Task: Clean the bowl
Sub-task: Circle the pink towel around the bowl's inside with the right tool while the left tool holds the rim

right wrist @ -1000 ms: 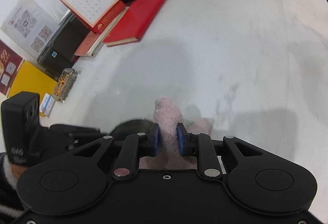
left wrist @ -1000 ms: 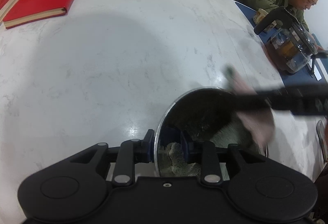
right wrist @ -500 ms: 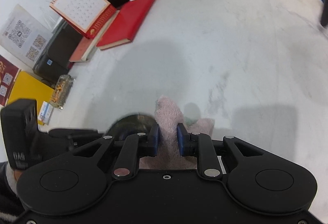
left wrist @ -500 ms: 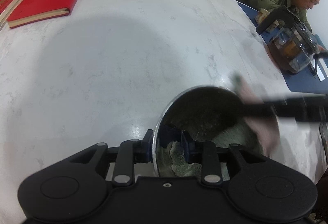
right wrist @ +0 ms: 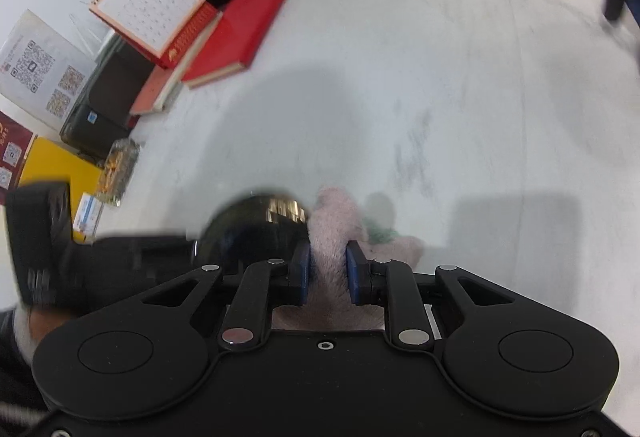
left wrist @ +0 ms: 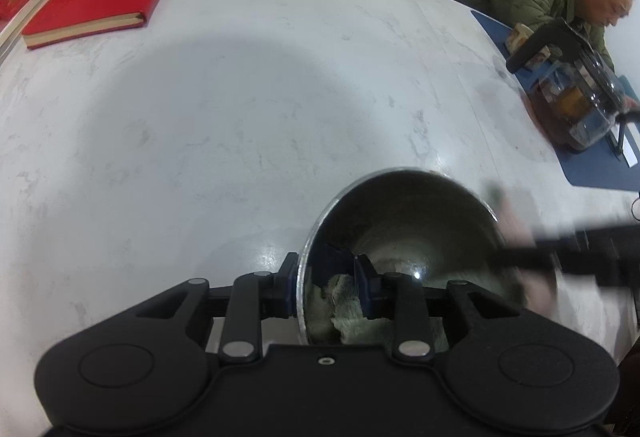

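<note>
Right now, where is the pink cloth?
The pink cloth is pinched in the right hand-held gripper, at the right rim of the metal bowl that the left hand-held gripper holds.

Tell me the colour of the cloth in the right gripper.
Pale pink cloth; clearest in the right wrist view.

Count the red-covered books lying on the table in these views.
2. A large red book lies flat at the table's far edge; a thinner, paler red one lies beside it, partly under the desk calendar. Others may be hidden beneath the clutter.
</note>
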